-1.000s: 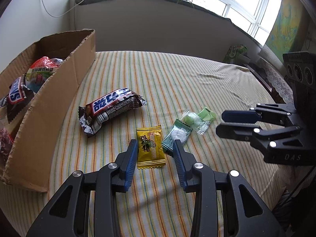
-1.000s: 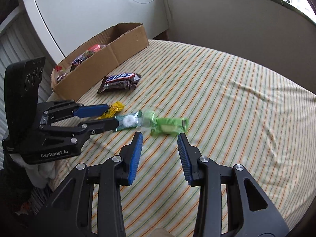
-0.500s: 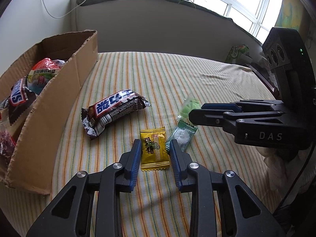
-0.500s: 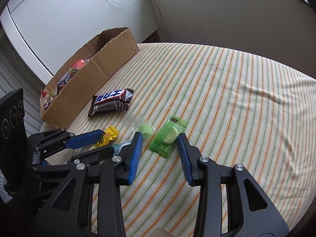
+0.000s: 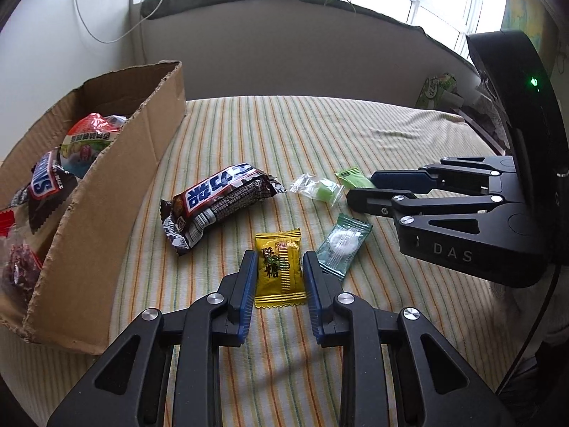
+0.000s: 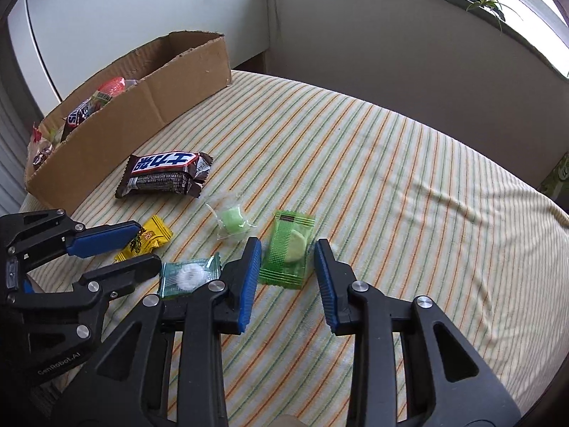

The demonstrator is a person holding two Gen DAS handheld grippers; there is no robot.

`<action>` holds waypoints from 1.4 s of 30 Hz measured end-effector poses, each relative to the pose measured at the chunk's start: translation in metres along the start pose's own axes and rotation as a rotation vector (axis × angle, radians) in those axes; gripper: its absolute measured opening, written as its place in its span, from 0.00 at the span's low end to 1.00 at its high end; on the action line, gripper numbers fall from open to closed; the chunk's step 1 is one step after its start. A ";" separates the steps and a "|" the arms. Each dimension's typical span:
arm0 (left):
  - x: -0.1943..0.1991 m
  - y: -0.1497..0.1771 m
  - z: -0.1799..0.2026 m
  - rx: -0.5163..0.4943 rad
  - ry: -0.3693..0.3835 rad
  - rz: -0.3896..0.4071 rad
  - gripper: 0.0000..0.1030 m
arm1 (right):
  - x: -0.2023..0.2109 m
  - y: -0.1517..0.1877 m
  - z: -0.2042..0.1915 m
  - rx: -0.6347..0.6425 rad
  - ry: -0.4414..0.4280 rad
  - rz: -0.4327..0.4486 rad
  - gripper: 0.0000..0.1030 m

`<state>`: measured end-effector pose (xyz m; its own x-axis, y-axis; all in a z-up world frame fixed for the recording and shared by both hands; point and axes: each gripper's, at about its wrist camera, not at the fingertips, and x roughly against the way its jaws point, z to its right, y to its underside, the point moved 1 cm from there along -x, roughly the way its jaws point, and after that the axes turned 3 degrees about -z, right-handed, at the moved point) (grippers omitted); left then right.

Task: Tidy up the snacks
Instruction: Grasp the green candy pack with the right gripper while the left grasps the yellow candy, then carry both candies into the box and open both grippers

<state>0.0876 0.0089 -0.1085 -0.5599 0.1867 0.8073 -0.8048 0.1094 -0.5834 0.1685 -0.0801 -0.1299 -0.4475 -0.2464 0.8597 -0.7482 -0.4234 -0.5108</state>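
Left wrist view: the left gripper is spread around the yellow candy packet on the striped cloth, not pinching; it seems light and crinkly, best taken at its sides

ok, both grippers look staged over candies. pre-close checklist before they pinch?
1. Left gripper open, jaws on either side of the yellow candy: ok.
2. Right gripper open, jaws on either side of the green lime candy: ok.
3. Left jaws clear of the teal mint: not ok, the right-hand finger sits against its edge.
4. Right jaws clear of the clear-wrapped green candy: ok, it lies apart.
5. Fingertips down at cloth level: cannot tell.
6. Room in the cardboard box: ok, far end looks free.
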 end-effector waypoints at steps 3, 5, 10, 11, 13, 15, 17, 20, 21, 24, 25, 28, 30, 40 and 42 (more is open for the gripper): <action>-0.002 -0.001 0.004 -0.016 -0.013 0.005 0.24 | -0.001 -0.001 -0.004 0.014 0.001 0.005 0.24; -0.001 -0.001 0.001 -0.003 -0.001 0.009 0.23 | 0.000 0.000 0.000 -0.003 -0.018 0.008 0.24; 0.002 0.000 0.000 0.005 -0.006 0.022 0.22 | 0.009 0.008 0.021 -0.067 -0.015 0.032 0.24; 0.003 0.000 0.000 0.005 -0.006 0.025 0.22 | 0.011 0.009 0.024 -0.078 -0.020 0.037 0.24; 0.005 0.001 0.000 0.008 -0.008 0.034 0.22 | 0.017 0.011 0.028 -0.091 -0.024 0.051 0.24; 0.009 0.001 0.000 0.008 -0.005 0.043 0.22 | 0.023 0.011 0.028 -0.093 -0.030 0.068 0.24; 0.012 0.000 -0.001 0.012 -0.006 0.053 0.22 | 0.029 0.010 0.025 -0.088 -0.039 0.084 0.24; 0.021 -0.001 -0.001 0.014 -0.002 0.074 0.22 | 0.042 0.009 0.019 -0.076 -0.048 0.116 0.24; 0.025 -0.003 -0.002 0.015 0.002 0.084 0.22 | 0.047 0.008 0.016 -0.074 -0.053 0.127 0.24; 0.037 -0.007 -0.006 0.031 0.007 0.120 0.22 | 0.058 0.002 0.010 -0.070 -0.068 0.159 0.24; 0.041 -0.010 -0.008 0.036 0.010 0.131 0.22 | 0.061 0.000 0.009 -0.070 -0.072 0.167 0.24; 0.053 -0.018 -0.014 0.058 0.009 0.172 0.22 | 0.069 -0.010 0.002 -0.065 -0.087 0.194 0.24; 0.060 -0.026 -0.020 0.086 0.017 0.197 0.22 | 0.074 -0.018 -0.004 -0.064 -0.104 0.214 0.24; 0.081 -0.050 -0.062 0.166 -0.069 0.287 0.22 | 0.081 -0.072 -0.041 -0.031 -0.152 0.279 0.24; 0.083 -0.053 -0.075 0.195 -0.079 0.296 0.22 | 0.079 -0.083 -0.049 -0.025 -0.164 0.284 0.24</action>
<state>0.0982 0.0915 -0.0172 -0.7819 0.1056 0.6143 -0.6233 -0.1276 -0.7715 0.1716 -0.0217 -0.0194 -0.5568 -0.4897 0.6709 -0.6172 -0.2967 -0.7288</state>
